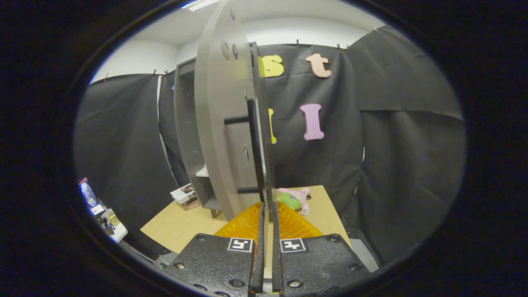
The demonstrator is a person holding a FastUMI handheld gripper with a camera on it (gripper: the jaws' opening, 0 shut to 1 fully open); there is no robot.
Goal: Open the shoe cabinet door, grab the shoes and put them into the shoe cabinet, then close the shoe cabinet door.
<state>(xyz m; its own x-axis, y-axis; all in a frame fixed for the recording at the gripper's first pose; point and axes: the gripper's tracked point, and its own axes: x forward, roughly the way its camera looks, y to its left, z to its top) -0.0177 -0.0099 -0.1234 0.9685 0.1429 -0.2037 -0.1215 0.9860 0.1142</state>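
Holding gripper [267, 214] level, pointing forward; jaws sitting nearly closed, only a thin slit between them, fingers [261, 247] running parallel, tips clamping door edge [264, 165].

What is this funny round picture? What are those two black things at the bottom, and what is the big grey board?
A person holds a gripper, a hand tool with two jaws. A camera rides on it and looks forward. The board is a cabinet door, open and seen edge-on. The jaws are nearly together just below its handle; whether they pinch anything, I cannot tell. The cabinet stands on a table. A pink and green soft thing lies beyond the jaws.
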